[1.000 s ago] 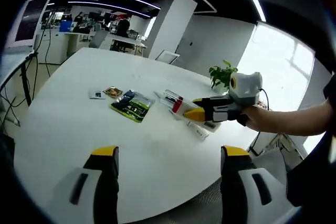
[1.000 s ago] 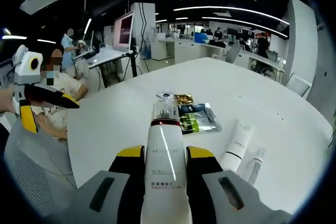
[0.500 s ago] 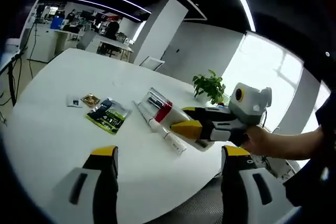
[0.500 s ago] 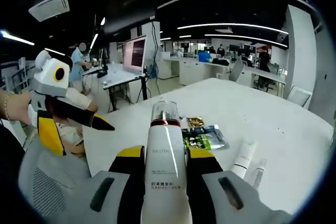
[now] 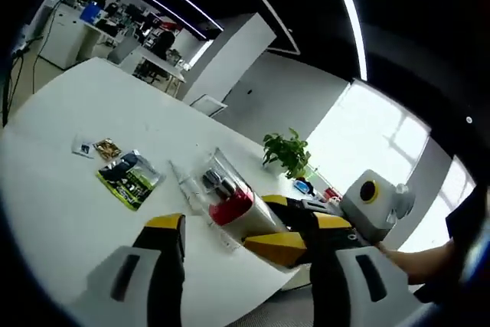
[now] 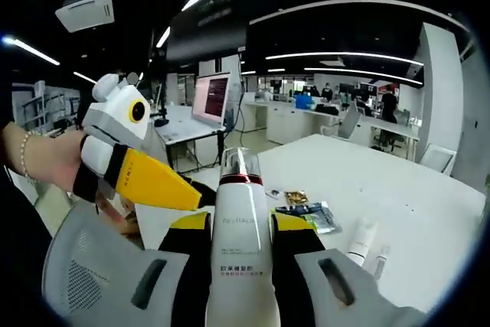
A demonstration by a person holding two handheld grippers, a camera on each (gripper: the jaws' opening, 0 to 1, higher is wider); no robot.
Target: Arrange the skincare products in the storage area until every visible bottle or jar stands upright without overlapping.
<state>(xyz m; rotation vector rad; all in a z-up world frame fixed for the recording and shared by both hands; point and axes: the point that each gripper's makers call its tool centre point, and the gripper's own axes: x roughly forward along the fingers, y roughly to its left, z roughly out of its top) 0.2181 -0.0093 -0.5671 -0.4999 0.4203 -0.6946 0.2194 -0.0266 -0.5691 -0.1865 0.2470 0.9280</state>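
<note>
A white skincare bottle [image 6: 241, 243] with a red band and a clear cap is held in the air, with my right gripper [image 6: 241, 223] shut on its body. In the left gripper view the same bottle [image 5: 223, 197] points up-left, the right gripper [image 5: 259, 221] clamped behind its red band. My left gripper [image 5: 246, 226] is open, and the bottle's cap end shows between its jaws. In the right gripper view the left gripper [image 6: 200, 198] comes in from the left, its yellow finger tip close beside the bottle; I cannot tell whether they touch. Two white tubes [image 6: 360, 239] lie flat on the round white table [image 6: 413, 204].
A green packet [image 5: 129, 179] and small sachets [image 5: 106, 148] lie on the table beyond the tubes [image 5: 186, 183]. A potted plant [image 5: 288, 154] stands at the far edge. A grey mesh chair [image 6: 88, 269] and a person's hand [image 6: 34, 160] are at the left. Desks with a monitor [image 6: 210, 97] stand behind.
The two grippers have come together: the left one now sits right beside the held bottle. The right gripper has kept its hold and lifted the bottle higher over the table's edge.
</note>
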